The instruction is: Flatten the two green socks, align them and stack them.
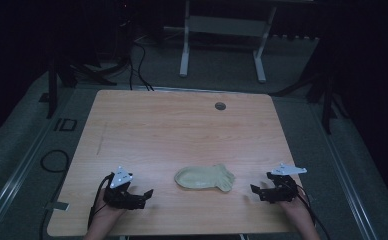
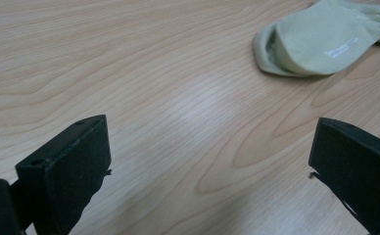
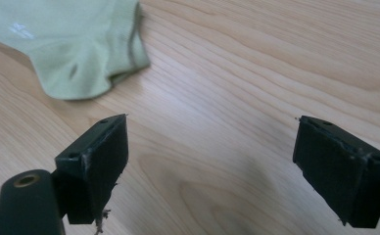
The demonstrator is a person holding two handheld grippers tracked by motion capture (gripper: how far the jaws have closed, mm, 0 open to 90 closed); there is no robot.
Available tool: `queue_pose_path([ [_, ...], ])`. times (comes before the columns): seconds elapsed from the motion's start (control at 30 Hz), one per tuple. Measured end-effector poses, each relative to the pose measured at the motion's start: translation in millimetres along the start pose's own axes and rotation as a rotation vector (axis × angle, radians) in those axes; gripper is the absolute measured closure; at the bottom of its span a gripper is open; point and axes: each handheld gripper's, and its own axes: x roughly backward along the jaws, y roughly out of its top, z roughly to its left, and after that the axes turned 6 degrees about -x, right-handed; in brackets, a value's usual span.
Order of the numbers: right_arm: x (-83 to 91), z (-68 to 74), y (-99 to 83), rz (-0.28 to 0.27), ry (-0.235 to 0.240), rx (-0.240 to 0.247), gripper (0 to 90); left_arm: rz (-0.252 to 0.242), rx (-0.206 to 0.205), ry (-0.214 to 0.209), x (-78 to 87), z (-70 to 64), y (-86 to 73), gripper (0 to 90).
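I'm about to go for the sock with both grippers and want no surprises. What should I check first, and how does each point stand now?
1. Left gripper open: ok, jaws wide apart.
2. Right gripper open: ok, jaws wide apart.
3. Both grippers free of load: ok, nothing between either pair of jaws.
4. Sock lying flat on the table between the grippers: ok.
5. Path to the sock free: ok, bare wood on both sides.
6. One sock or a stacked pair: cannot tell.
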Motion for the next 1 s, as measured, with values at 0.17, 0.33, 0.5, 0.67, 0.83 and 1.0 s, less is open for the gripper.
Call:
queue_pose_path([
  [0.17, 4.4, -6.9, -9.3, 0.011, -0.01, -0.015, 13.3, -0.002, 0.007, 0.014, 8.1, 6.5, -7.9, 2.1],
  [0.33, 11.4, -14.6, -17.2, 0.008, -0.024, -0.043, 13.4, -0.006, 0.032, 0.032, 17.0, 14.3, -15.6, 2.1],
  [0.5, 20.9, -21.6, -23.8, -0.004, -0.038, -0.067, 13.4, -0.01, 0.052, 0.045, 27.0, 20.0, -23.4, 2.1],
  [0.67, 27.1, -26.1, -29.2, -0.013, -0.052, -0.08, 13.5, -0.018, 0.061, 0.066, 36.9, 24.3, -29.8, 2.1],
  [0.83, 35.1, -28.6, -38.3, -0.067, -0.082, -0.075, 13.5, -0.028, 0.091, 0.111, 52.2, 32.8, -40.7, 2.1],
  [1.0, 38.5, -30.5, -46.0, -0.082, -0.126, -0.09, 13.5, -0.04, 0.114, 0.158, 62.0, 38.2, -49.6, 2.1],
])
